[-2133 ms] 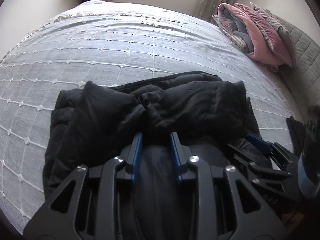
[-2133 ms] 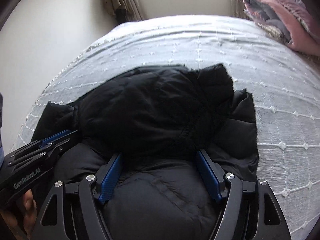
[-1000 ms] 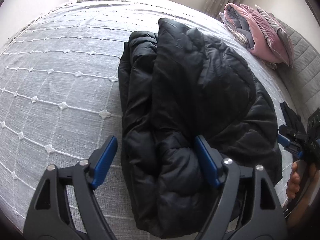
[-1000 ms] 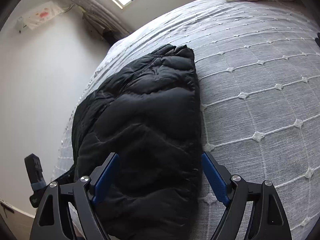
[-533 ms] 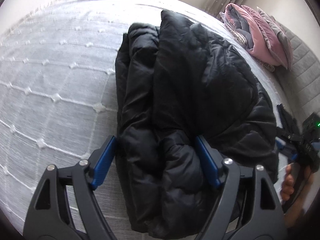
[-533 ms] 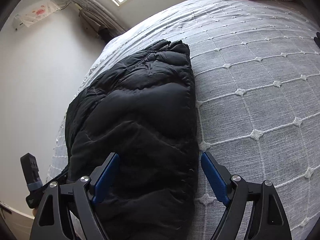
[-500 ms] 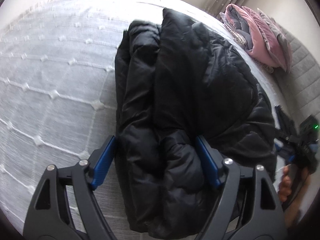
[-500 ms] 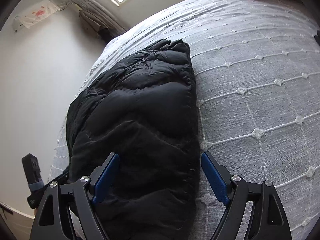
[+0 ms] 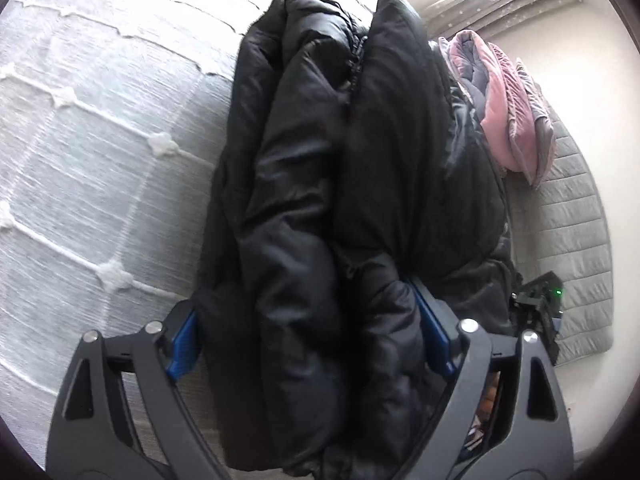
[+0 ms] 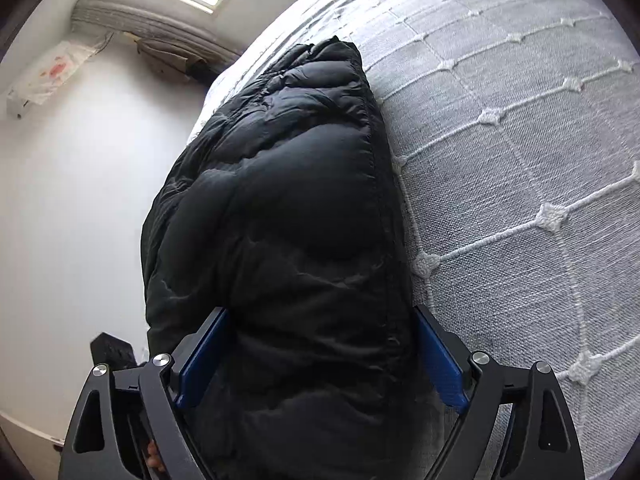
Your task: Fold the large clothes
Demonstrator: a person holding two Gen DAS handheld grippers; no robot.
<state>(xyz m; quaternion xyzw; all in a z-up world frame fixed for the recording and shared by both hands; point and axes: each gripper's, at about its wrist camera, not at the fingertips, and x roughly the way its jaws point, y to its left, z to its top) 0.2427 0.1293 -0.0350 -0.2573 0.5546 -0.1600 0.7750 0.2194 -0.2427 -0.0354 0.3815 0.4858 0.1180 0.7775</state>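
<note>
The jacket (image 9: pixel 352 208) is black quilted cloth, puffy, with a soft low sheen; its seams show as stitched lines. The bedspread (image 10: pixel 520 168) is grey woven cloth, matt and a little rough, with raised white threads that cross in a grid and make small knots. The blanket (image 9: pixel 508 112) at the far edge of the bed looks like pink and grey velvet, soft with fine ribs. The headboard (image 9: pixel 576 240) is grey padded cloth, matt, with stitched seams. The left gripper (image 9: pixel 312 340) and right gripper (image 10: pixel 320 356) have black matt plastic frames, small shiny metal screws, and blue matt pads (image 10: pixel 440 360). The wall (image 10: pixel 80 184) is smooth, matt white.
</note>
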